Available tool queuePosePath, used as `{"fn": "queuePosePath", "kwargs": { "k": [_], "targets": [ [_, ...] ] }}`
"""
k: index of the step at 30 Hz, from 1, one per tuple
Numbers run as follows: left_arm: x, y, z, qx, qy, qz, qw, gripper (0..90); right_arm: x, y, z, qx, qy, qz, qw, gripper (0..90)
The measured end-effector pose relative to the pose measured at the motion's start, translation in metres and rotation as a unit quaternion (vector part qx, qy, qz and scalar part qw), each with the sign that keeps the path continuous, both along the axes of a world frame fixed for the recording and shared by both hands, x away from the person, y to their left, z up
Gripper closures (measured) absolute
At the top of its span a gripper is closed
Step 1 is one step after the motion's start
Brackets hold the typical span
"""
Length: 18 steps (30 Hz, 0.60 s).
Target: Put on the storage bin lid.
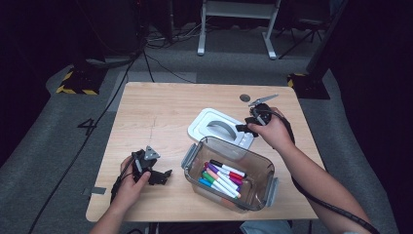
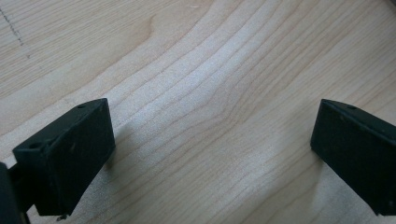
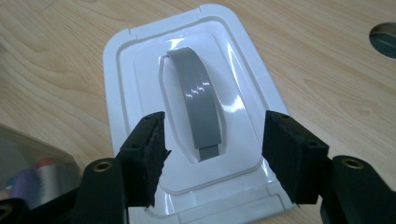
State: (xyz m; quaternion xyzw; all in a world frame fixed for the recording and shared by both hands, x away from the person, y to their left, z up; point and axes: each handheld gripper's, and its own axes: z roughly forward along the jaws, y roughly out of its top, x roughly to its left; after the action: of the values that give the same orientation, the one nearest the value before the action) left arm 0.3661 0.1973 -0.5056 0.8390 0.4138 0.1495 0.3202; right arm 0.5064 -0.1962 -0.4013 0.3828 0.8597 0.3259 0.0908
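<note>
A clear plastic box (image 1: 253,165) with grey side latches stands at the table's front right and holds several coloured markers (image 1: 222,178). Just behind it the white lid (image 1: 204,122) lies flat, its grey handle (image 1: 220,127) facing up. My right gripper (image 1: 246,128) hangs over the lid's right end. In the right gripper view the right gripper (image 3: 215,154) is open, its jaws on either side of the near end of the handle (image 3: 198,98) without touching the lid (image 3: 140,70). My left gripper (image 1: 163,175) rests left of the box, and the left gripper (image 2: 212,154) is open over bare wood.
The wooden table (image 1: 160,105) has a round cable hole (image 1: 245,97) near its far edge, close behind the right hand. A corner of the clear box (image 3: 32,168) shows beside the right gripper's jaw. Cables and a yellow-black floor marking (image 1: 75,89) lie beyond the table.
</note>
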Motion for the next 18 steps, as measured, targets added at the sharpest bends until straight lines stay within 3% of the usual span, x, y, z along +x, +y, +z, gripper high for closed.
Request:
{"fn": "queuePosePath", "kwargs": {
  "k": [3,6,7,14,18],
  "targets": [
    [0.000,0.000,0.000,0.002,-0.001,0.000,1.0000,0.2,0.005,0.005,-0.006,-0.005,0.004,0.007,1.0000,39.7],
    [-0.001,0.000,0.000,-0.001,0.000,0.003,1.0000,0.2,0.014,0.015,-0.016,-0.023,0.005,0.021,0.9995,39.3],
    [-0.001,0.000,0.000,-0.001,-0.002,0.004,1.0000,0.2,0.019,0.021,-0.023,-0.039,0.005,0.034,0.9986,39.2],
    [-0.001,0.000,0.000,-0.001,-0.001,0.004,1.0000,0.1,0.029,0.028,-0.044,-0.042,0.018,0.052,0.9976,41.8],
    [0.000,0.000,0.000,0.000,0.000,0.003,1.0000,0.1,0.032,0.030,-0.058,-0.042,0.029,0.068,0.9964,48.5]
  ]
}}
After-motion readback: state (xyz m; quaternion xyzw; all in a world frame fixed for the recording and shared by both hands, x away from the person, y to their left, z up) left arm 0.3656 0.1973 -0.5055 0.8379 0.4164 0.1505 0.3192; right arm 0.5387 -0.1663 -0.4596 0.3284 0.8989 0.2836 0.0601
